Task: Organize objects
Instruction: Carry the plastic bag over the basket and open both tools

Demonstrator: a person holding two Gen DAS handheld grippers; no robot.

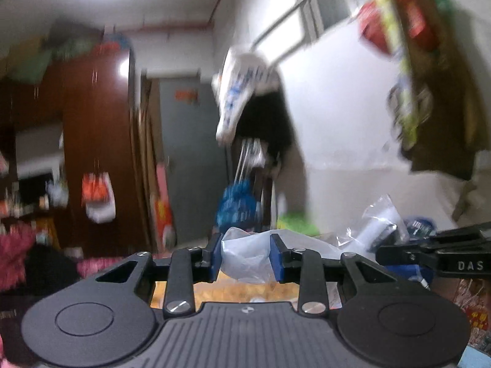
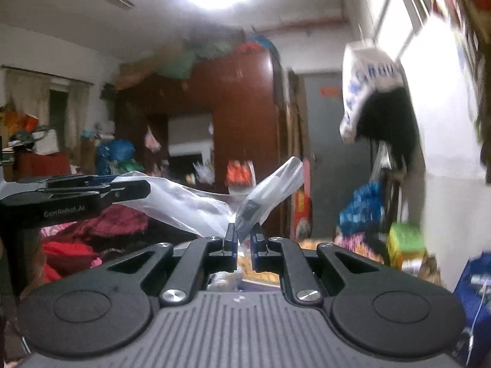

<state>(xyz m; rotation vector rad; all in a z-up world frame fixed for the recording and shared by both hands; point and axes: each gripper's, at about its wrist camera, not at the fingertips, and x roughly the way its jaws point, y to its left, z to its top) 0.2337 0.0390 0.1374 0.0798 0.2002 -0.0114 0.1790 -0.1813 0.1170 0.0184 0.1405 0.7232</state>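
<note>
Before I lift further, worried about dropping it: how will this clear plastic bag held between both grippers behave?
Likely floppy: the clear plastic bag sags and creases between the left gripper and the right gripper. Probably light, since thin film spans the gap. Possibly slippery: its glossy film could slide from the right jaws' narrow pinch.

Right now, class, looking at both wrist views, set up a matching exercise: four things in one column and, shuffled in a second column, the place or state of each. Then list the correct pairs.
Column one:
1. left claw
2. right claw
3. white bag with blue print
4. wardrobe

Column two:
A. hangs high by the white wall
B. dark red-brown, with bundles piled on top
C. pinched on a thin edge of clear plastic bag
D. pads clamped on a bunched pale plastic bag

Pairs: 1-D, 2-C, 3-A, 4-B
</note>
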